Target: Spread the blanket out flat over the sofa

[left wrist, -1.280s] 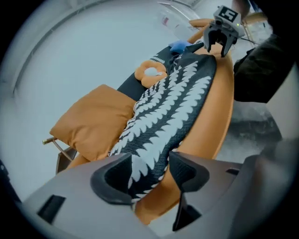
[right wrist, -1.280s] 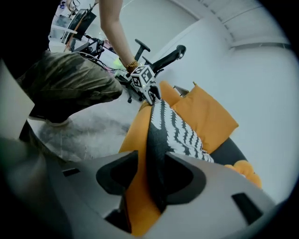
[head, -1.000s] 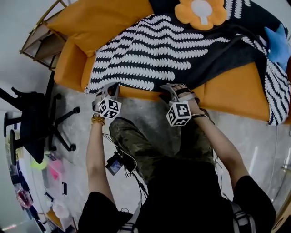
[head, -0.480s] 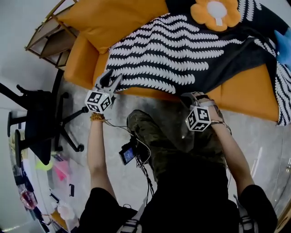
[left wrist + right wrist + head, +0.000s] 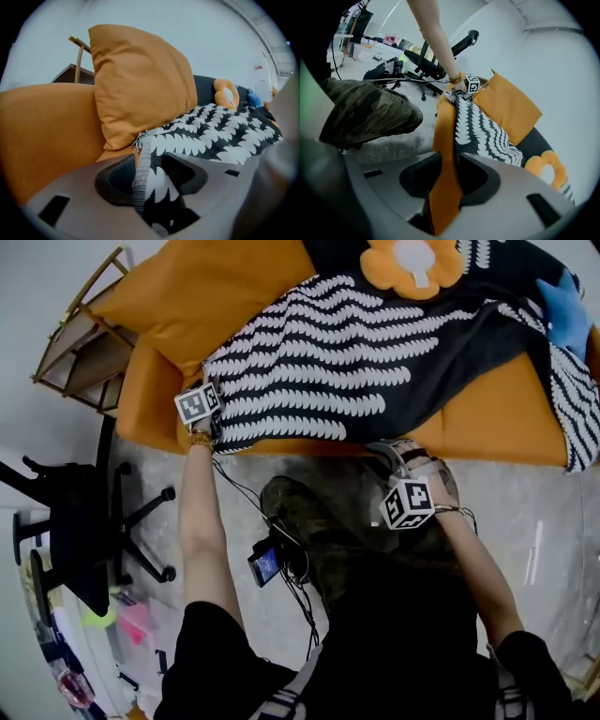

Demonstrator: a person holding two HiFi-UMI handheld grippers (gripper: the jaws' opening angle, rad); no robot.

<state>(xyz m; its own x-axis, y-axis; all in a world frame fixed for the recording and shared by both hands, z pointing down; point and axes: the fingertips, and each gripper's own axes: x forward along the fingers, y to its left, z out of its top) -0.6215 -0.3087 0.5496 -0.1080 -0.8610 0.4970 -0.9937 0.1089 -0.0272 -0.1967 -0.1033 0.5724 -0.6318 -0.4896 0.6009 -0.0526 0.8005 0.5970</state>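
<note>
Blanket [image 5: 375, 362] covers most of the sofa [image 5: 487, 418] seat and back, but it lies askew. Its front hem runs slantwise, so a bare orange wedge shows at the front right, and a dark fold ridges across the middle.

The left gripper [image 5: 151, 182] is at the blanket's front left corner, beside the cushion [image 5: 216, 296]. Its jaws are closing with the fringed corner hanging loosely between them and not yet pinched. I judge it is there to take that corner and draw it toward the armrest.

The right gripper [image 5: 445, 180] sits low against the sofa front, by the person's knee [image 5: 309, 521]. Its jaws are opening, and an orange strip runs between them. This looks like the sofa's front edge, though I cannot tell whether the pads touch it.

There is room to the left, where the seat and armrest beyond the corner are bare. The cushion crowds the back of that corner. A flower pillow [image 5: 412, 263] and a blue one [image 5: 565, 310] rest on the blanket farther back and would probably resist a hard pull. A chair [image 5: 75, 521] stands well apart on the floor, clear of both arms.
</note>
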